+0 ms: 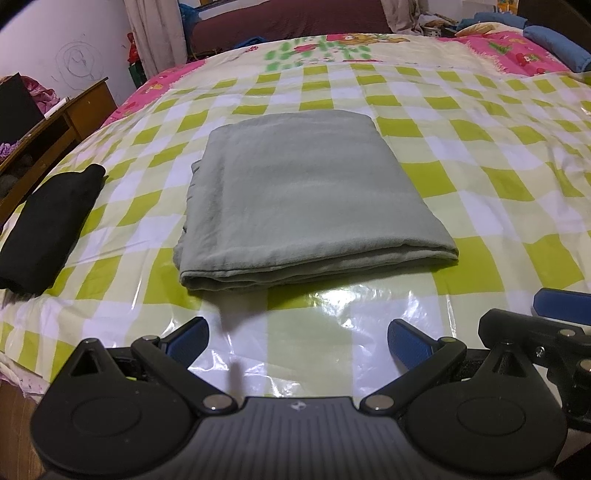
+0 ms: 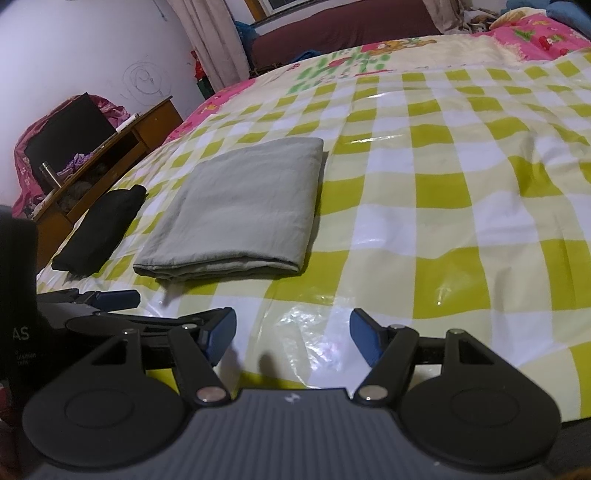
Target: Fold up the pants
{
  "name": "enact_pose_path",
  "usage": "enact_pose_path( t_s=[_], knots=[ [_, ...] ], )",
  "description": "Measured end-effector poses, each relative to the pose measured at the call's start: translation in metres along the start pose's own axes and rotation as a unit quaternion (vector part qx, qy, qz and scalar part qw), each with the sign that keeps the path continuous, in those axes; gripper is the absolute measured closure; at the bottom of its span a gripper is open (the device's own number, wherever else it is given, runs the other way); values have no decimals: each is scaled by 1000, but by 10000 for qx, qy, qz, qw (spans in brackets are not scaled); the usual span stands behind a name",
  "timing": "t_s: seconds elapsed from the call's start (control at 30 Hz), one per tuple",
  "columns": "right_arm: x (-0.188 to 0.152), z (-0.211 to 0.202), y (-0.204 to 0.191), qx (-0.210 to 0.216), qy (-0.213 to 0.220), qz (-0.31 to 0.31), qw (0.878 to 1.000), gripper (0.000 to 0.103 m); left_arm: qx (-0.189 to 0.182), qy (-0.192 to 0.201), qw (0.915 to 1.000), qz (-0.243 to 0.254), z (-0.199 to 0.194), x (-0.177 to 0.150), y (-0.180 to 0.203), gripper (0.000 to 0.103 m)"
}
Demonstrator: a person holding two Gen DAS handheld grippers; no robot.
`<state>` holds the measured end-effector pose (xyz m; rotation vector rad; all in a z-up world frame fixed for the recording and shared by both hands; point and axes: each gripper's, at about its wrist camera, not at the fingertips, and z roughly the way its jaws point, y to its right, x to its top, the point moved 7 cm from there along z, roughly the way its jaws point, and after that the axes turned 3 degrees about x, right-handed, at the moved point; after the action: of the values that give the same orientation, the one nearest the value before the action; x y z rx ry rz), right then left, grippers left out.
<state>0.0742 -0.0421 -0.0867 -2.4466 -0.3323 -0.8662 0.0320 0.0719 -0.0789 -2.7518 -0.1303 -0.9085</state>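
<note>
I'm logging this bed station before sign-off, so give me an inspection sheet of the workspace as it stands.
Surface: bed under a glossy green-and-white checked plastic sheet, wrinkled near the front edge.
Job's things: grey-green pants folded into a flat rectangle, lying free of both grippers.
Clutter: folded black garment to the left of the pants, apart from them.
Grippers: left gripper open and empty; right gripper open and empty; both short of the pants.
Cables: nothing seen.
Surroundings: wooden side table at the left, curtain, maroon sofa behind, blue rolled cloth at the far right.
</note>
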Motion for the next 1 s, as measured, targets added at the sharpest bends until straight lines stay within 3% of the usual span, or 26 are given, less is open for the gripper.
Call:
enact_pose_path(
  t_s=[1.0],
  knots=[
    [0, -2, -3, 53, 20, -71, 10000, 33, 73, 105, 9999, 21, -7, 0, -2, 0]
  ],
)
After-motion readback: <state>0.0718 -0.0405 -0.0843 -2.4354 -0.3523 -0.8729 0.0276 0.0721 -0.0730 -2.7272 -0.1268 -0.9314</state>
